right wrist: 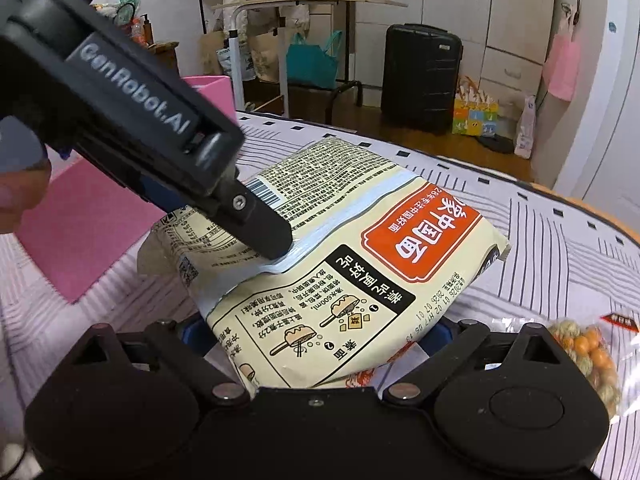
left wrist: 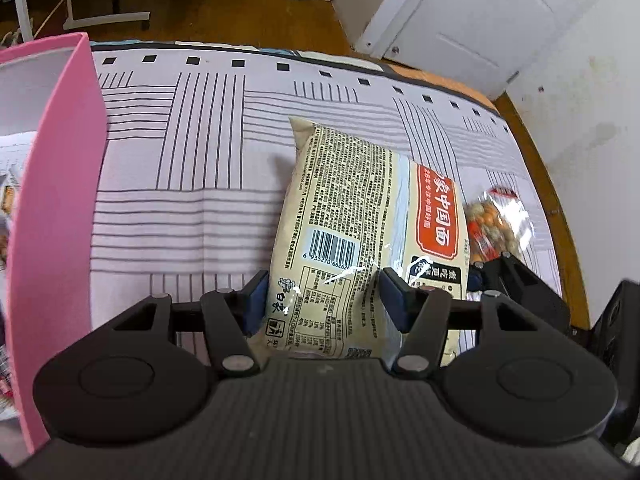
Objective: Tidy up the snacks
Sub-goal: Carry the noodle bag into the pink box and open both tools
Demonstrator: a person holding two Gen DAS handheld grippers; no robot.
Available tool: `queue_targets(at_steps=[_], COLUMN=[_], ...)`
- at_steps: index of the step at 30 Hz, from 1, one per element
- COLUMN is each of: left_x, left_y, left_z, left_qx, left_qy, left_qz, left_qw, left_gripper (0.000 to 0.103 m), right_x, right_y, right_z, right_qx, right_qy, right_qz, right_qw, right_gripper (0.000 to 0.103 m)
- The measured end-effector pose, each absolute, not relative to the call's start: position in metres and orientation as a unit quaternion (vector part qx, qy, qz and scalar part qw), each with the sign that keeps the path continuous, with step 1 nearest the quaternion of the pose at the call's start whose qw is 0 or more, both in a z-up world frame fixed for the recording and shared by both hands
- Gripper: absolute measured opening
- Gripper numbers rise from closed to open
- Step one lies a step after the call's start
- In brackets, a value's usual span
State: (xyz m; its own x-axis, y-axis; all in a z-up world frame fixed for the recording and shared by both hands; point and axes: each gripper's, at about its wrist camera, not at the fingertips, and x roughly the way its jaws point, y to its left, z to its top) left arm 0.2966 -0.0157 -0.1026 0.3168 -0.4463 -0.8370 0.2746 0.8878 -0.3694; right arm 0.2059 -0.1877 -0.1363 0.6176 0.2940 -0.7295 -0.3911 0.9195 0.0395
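The left gripper (left wrist: 322, 300) has its blue-padded fingers (left wrist: 256, 300) pressed against the two sides of a cream noodle packet (left wrist: 352, 216), holding it by the end nearest the camera. The packet's printed back faces up, with a barcode, dense black text and an orange label with white characters. Its far end tilts away over the striped cloth (left wrist: 192, 168) that covers the tabletop.

In the right wrist view, the same noodle packet (right wrist: 360, 264) lies slanted across the middle, one end raised where a finger of the left gripper (right wrist: 256, 224) bears on the silvery seam. The right gripper (right wrist: 312, 344) sits low under the near edge of the packet, its fingers spread wide. The edge of the packet lies between them, but whether either pad touches it I cannot tell — the packet hides most of both.

A pink box (left wrist: 56, 216) stands at the left of the tabletop, just beside the left gripper, its tall wall upright. Printed wrappers show inside it, though too little is visible to say what they are. The same pink box (right wrist: 92, 236) appears behind the left gripper in the right wrist view.

A clear bag of small orange and pale round snacks (left wrist: 496, 220) lies on the cloth just right of the noodle packet — near the tabletop's rounded wooden edge (left wrist: 560, 216). In the right wrist view, that bag (right wrist: 588, 352) rests beside the right gripper's outer arm.
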Motion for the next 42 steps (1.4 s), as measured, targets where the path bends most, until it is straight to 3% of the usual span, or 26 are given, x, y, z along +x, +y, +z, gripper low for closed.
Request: queue_targets(at_steps=[15, 25, 42], left_x=[0.202, 0.152, 0.152], left_y=[0.028, 0.077, 0.167], left_z=[-0.058, -0.034, 0.001], left_qx=[-0.114, -0.169, -0.203], left_qy=[0.524, 0.507, 0.44], left_qz=[-0.222, -0.233, -0.175], left_qw=[0.814, 0.812, 0.857], left_gripper=[0.058, 0.058, 0.059], right_x=[0.134, 0.094, 0.135], right_y=[-0.157, -0.122, -0.056], right_z=[-0.08, -0.042, -0.006], right_qx=[-0.062, -0.127, -0.169], right_qy=[0.427, 0.414, 0.356], right_qz=[0.2, 0.217, 0.323], right_qw=[0.88, 0.875, 0.86], right_gripper=[0.099, 0.099, 0.099])
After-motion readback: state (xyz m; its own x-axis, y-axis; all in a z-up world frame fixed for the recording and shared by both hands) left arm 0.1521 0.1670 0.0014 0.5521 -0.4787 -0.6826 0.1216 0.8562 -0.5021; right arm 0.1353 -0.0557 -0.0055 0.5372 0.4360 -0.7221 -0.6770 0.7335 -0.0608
